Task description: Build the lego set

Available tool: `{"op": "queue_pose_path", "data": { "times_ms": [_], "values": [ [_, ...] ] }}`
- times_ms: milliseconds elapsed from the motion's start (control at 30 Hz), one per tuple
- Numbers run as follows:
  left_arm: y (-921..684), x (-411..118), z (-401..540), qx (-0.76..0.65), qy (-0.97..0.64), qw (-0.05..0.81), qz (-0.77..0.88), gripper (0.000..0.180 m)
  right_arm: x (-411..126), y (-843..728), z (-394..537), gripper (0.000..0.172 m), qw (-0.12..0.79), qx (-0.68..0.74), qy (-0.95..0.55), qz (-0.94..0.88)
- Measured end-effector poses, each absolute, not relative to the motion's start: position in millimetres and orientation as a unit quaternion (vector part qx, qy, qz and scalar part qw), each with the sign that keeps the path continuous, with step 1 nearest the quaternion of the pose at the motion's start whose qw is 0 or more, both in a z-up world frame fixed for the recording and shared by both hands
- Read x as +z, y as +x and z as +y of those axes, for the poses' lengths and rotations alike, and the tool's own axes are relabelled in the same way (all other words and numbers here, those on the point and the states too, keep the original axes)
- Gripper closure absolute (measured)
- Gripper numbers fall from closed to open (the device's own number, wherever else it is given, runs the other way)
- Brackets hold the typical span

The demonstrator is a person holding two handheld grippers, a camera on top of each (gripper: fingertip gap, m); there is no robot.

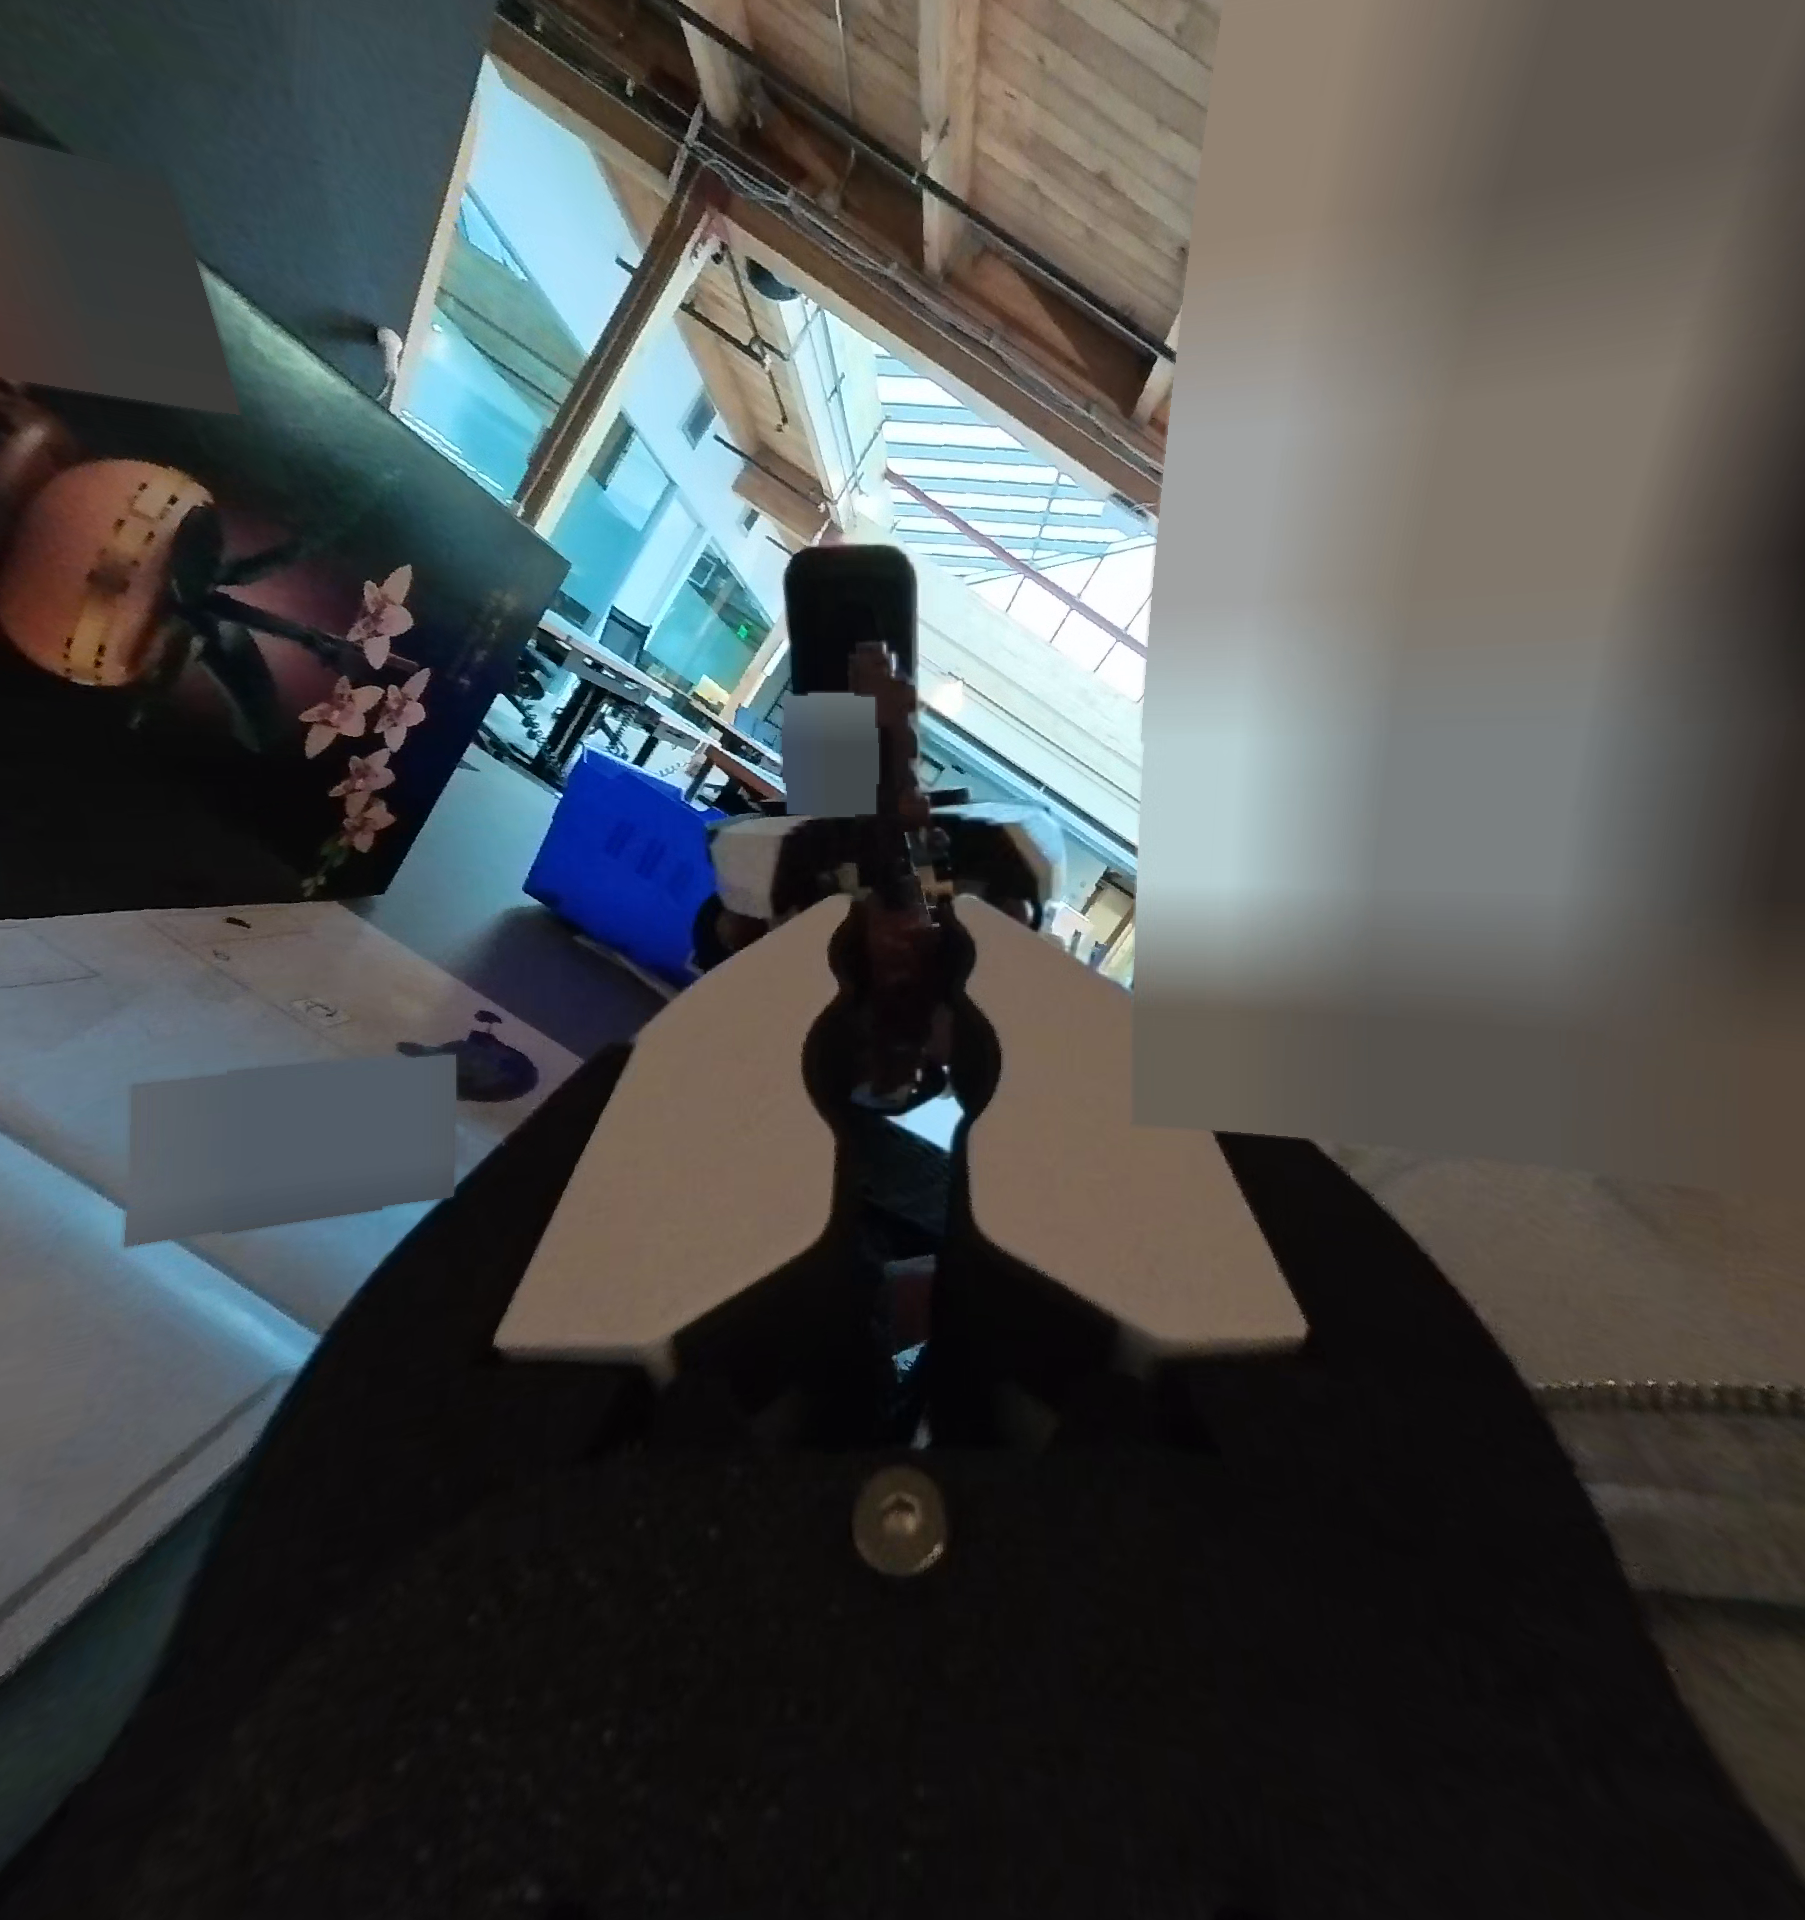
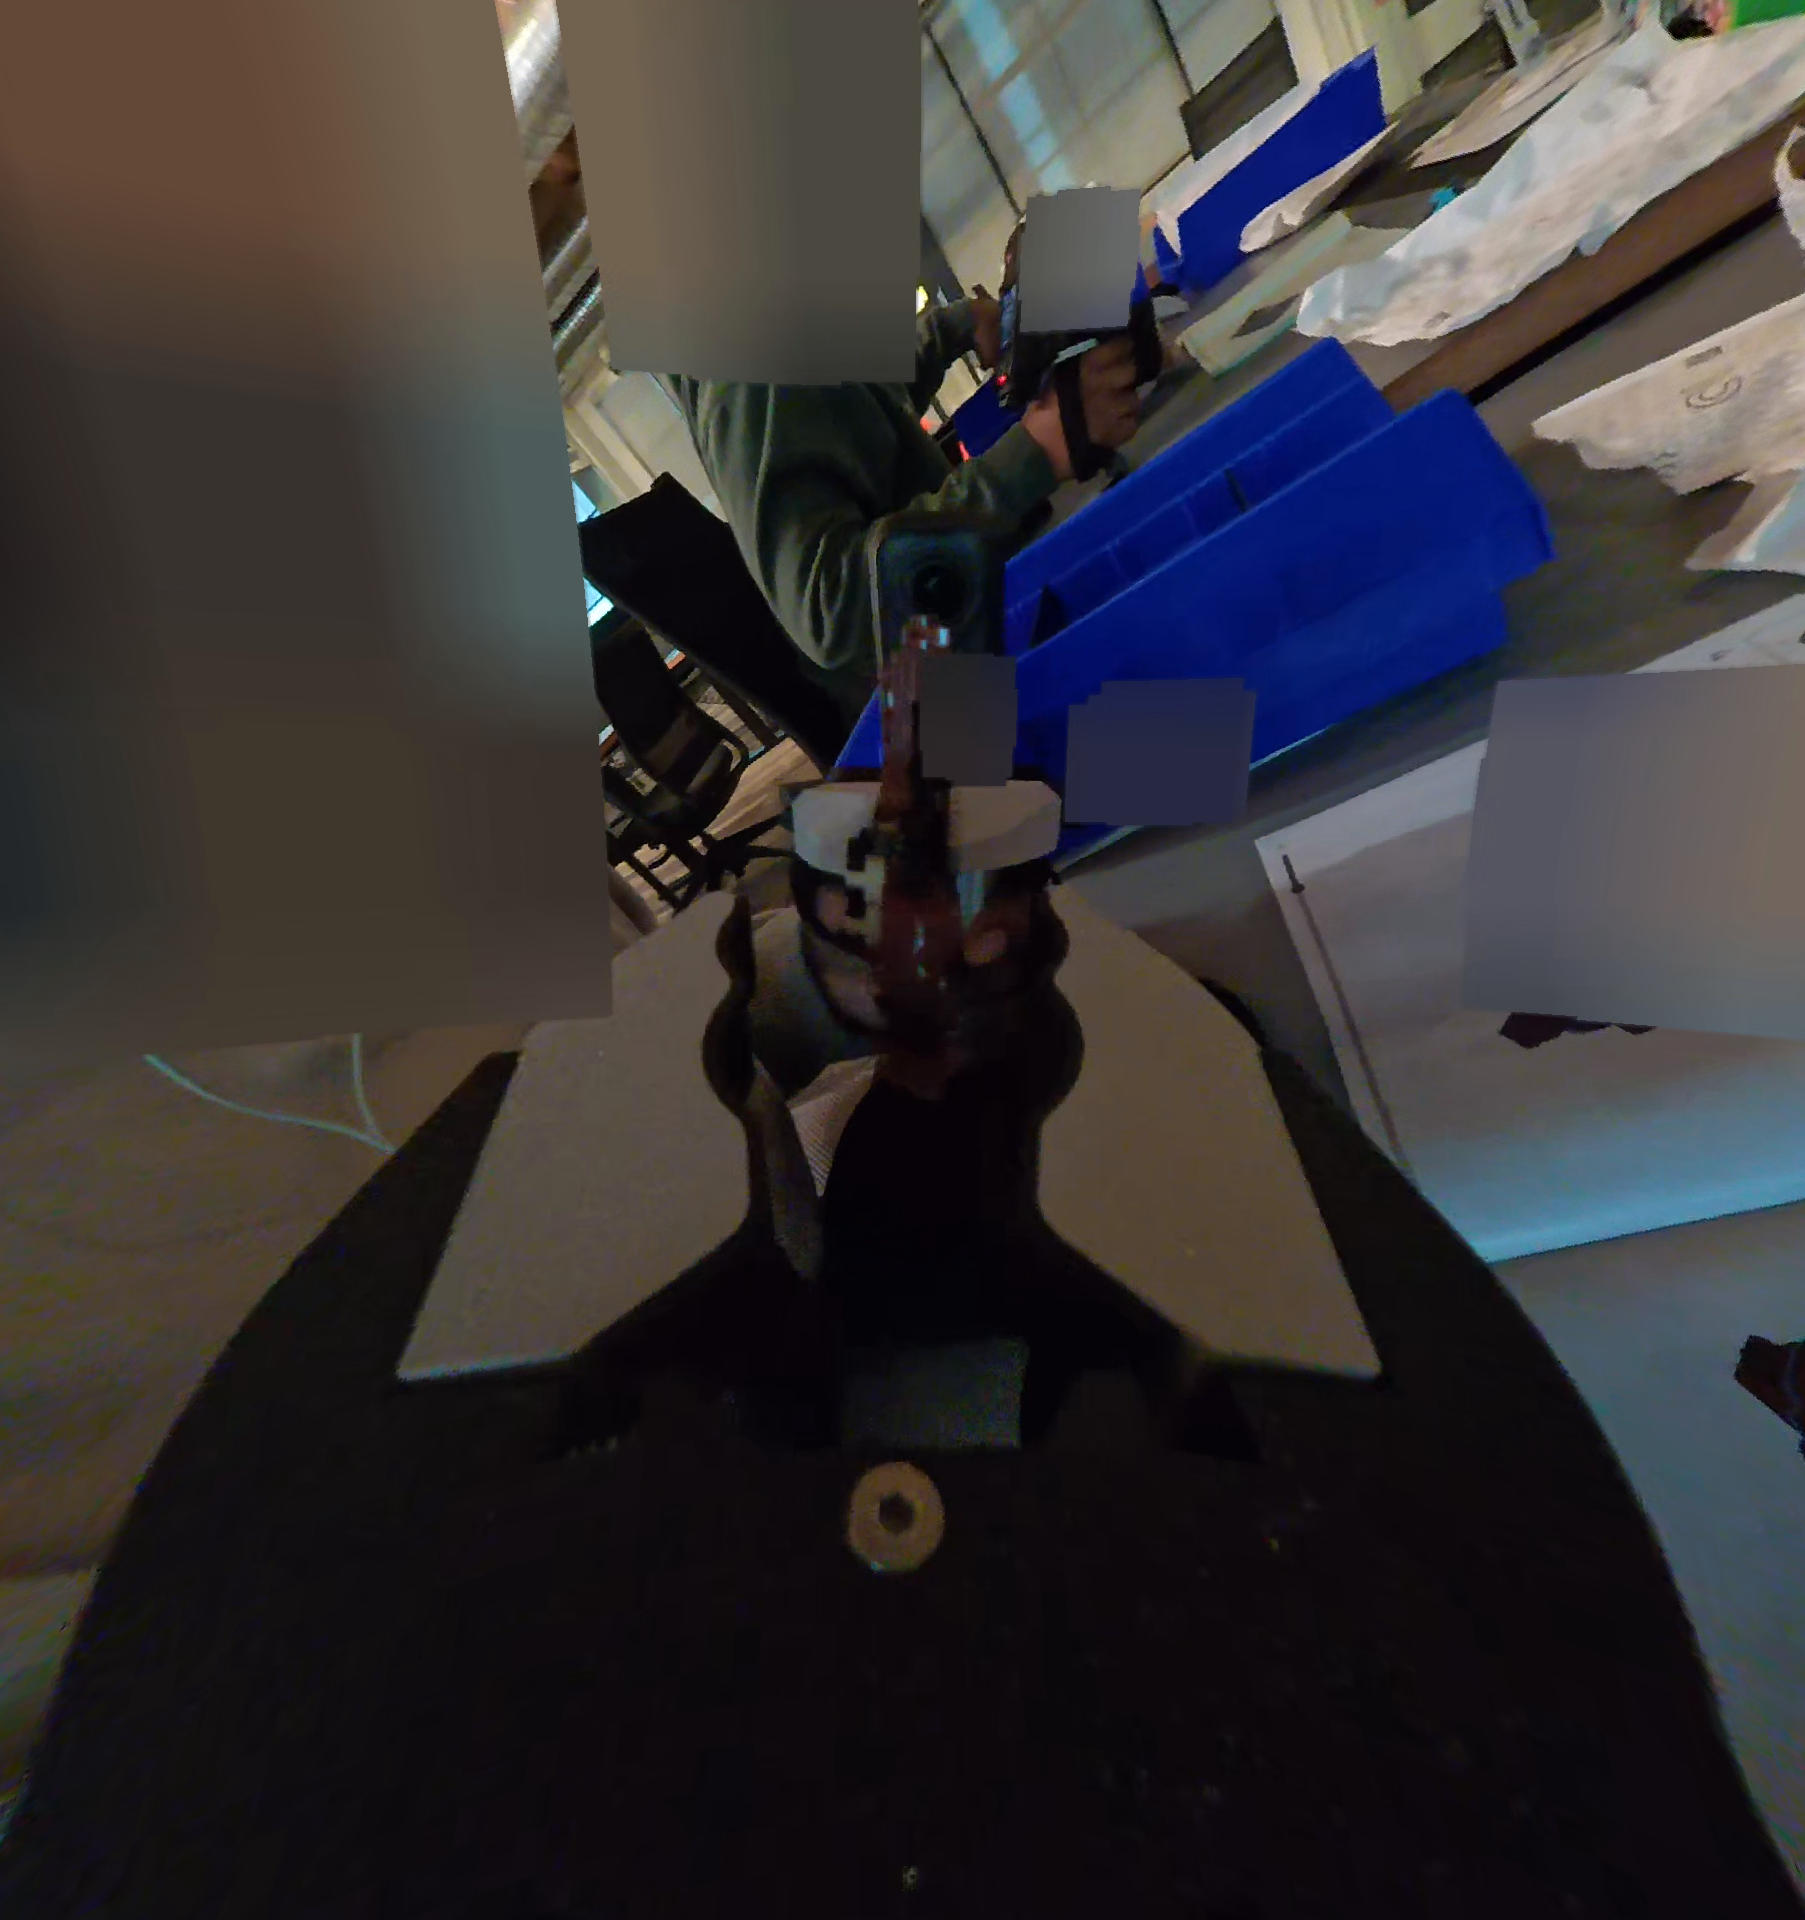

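A slender dark reddish-brown brick-built stem with stepped, knobbly edges (image 1: 890,831) is pinched between the pale fingers (image 1: 732,1049) of the left tool (image 1: 893,966), which are pressed in on its lower part so that the rest rises upright beyond the tips, probably so that the free upper length stays reachable. In the right wrist view the same stem (image 2: 903,831) stands between the fingers of the right tool (image 2: 893,997); these are spread, with a clear gap on the left finger's side (whether the right pad touches the stem cannot be told). The two tools face each other across the stem: beyond it each view shows the other tool's pale fingertips and black camera block (image 1: 851,613).

Behind the stem in the left view, a blue plastic bin (image 1: 617,842) rests on the grey tabletop (image 1: 503,831). To the left of the stem stands a dark box printed with pink blossoms (image 1: 358,665), and below that box lie white printed sheets (image 1: 150,997), apparently for reference. In the right view more blue bins (image 2: 1293,540) lie right of the stem, and a person in a dark green sleeve (image 2: 825,488) works behind it.
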State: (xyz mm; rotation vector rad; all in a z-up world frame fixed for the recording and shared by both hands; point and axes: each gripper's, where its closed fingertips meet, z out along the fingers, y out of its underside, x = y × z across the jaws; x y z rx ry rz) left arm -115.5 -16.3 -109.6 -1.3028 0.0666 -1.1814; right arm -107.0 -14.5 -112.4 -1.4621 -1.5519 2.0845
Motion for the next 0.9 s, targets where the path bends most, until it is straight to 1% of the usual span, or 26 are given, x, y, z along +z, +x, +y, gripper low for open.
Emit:
{"op": "queue_pose_path", "data": {
  "times_ms": [67,167,200,400,533,667,800,867,900],
  "values": [
    [-115.1,-112.0,-14.0,-0.507,-0.578,0.639,0.031,0.168,-111.4,-110.8,-12.9,0.127,0.093,0.697,-0.494,-0.511],
    [-114.5,-112.9,-12.7,-0.493,-0.584,0.644,0.036,0.168,-118.0,-112.6,-12.5,0.141,0.095,0.686,-0.502,-0.518],
    [-114.0,-113.1,-12.7,-0.488,-0.587,0.645,0.04,0.168,-118.2,-112.1,-13.0,0.149,0.096,0.689,-0.498,-0.518],
    [-111.6,-109.8,-18.1,-0.443,-0.598,0.662,0.091,0.168,-111.3,-106.9,-22.2,0.158,0.088,0.711,-0.465,-0.52],
    [-108.7,-106.0,-21.2,-0.393,-0.613,0.671,0.137,0.168,-109.1,-104.7,-24.2,0.158,0.083,0.72,-0.454,-0.518],
    [-107.3,-106.6,-21.7,-0.377,-0.619,0.674,0.144,0.168,-110.7,-104.2,-24.3,0.158,0.088,0.72,-0.452,-0.519],
    [-109.8,-106.6,-19.7,-0.413,-0.611,0.667,0.107,0.168,-113.3,-108.2,-19.2,0.151,0.098,0.706,-0.473,-0.517],
    [-111.0,-108.2,-17.7,-0.431,-0.602,0.666,0.088,0.168,-109.5,-108.3,-18.1,0.14,0.109,0.706,-0.467,-0.521],
    [-112.0,-108.2,-17.1,-0.436,-0.598,0.667,0.083,0.168,-108.5,-108.1,-18.1,0.138,0.11,0.704,-0.465,-0.526]
  ]
}}
